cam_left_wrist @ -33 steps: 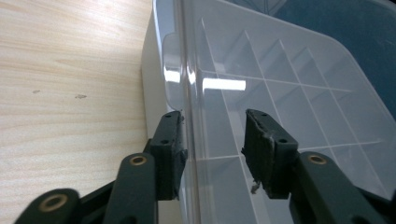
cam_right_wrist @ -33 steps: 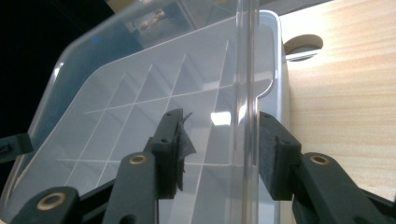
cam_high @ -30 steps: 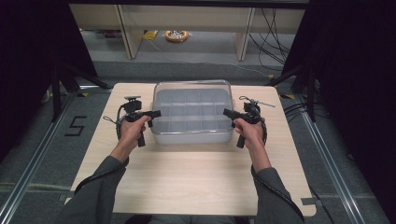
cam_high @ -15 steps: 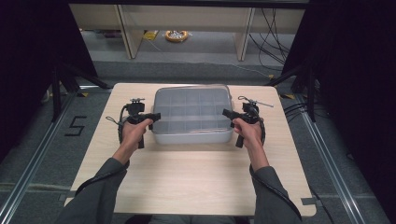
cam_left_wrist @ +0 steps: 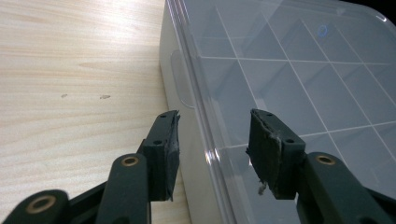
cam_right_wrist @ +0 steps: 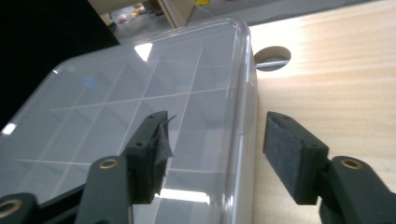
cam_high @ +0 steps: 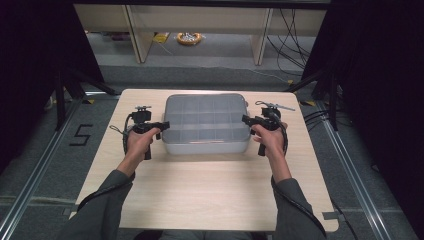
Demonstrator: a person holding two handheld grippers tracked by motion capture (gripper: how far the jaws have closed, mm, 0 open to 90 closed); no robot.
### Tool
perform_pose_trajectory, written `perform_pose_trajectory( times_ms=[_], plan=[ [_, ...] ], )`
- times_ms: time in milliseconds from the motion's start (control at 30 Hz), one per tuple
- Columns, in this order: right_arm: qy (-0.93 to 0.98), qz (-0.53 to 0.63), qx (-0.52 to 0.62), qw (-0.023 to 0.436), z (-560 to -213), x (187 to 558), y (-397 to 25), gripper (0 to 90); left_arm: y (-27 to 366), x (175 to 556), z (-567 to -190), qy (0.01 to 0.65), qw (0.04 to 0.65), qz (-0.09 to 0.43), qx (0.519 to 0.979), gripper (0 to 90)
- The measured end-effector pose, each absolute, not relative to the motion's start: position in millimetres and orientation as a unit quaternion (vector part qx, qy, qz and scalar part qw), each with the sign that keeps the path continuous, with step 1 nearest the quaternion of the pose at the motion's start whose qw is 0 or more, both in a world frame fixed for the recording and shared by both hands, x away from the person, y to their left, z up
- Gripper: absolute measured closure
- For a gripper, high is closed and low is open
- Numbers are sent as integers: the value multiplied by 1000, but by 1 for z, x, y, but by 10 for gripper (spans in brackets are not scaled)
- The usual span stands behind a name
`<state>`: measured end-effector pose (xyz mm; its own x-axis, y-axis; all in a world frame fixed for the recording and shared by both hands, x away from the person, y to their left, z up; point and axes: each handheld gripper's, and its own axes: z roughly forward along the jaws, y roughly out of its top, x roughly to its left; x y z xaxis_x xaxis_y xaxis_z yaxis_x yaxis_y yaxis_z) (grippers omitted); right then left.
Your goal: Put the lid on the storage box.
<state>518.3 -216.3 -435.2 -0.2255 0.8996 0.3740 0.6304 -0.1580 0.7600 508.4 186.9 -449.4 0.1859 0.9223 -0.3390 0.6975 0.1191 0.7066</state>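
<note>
Straddling the two short ends of the box [cam_high: 206, 123], the grippers are brought in symmetrically, which suggests that a two-handed lift or shift of the box is being prepared. The box, a clear lidded organiser with empty-looking compartments, is set on the middle of the table [cam_high: 200, 200], slightly toward its far side.

The left gripper [cam_high: 161, 125] is held at the box's left end. In the left gripper view its jaws are seen spread apart, one pad [cam_left_wrist: 163, 154] outside the wall, the other above the lid, so that the lid's rim [cam_left_wrist: 201, 116] lies between them. Nothing is clamped yet.

The right gripper [cam_high: 246, 120] is placed in mirror fashion at the right end. In the right gripper view its jaws are likewise parted, the rim [cam_right_wrist: 243, 116] running up between them, one pad over the lid and one over the bare table. A round hole [cam_right_wrist: 272, 57] in the table is seen just beyond the box's far corner.

The rim is probably chosen because it offers a thin, stiff edge on an otherwise smooth body. An even closing at both ends is judged necessary, or the box may tilt or slip.
</note>
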Motion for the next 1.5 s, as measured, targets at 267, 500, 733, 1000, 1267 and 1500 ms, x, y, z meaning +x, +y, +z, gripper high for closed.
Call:
perform_pose_trajectory(
  times_ms=[267, 500, 733, 1000, 1267, 1500],
  plan=[
    [619, 472, 616, 118, -442, 507, -230, 464, 190, 507, -444, 637, 431, 126, 627, 454],
    [628, 479, 602, 114, -438, 497, -232, 458, 191, 497, -428, 618, 441, 132, 637, 403],
    [642, 489, 579, 119, -437, 485, -235, 442, 195, 475, -428, 593, 448, 119, 658, 360],
    [651, 494, 563, 126, -443, 465, -236, 394, 198, 445, -432, 567, 466, 100, 672, 303],
    [660, 497, 547, 135, -447, 450, -233, 374, 196, 420, -442, 554, 476, 95, 676, 281],
    [667, 491, 542, 141, -446, 443, -229, 366, 192, 411, -449, 549, 473, 93, 683, 272]
  ],
)
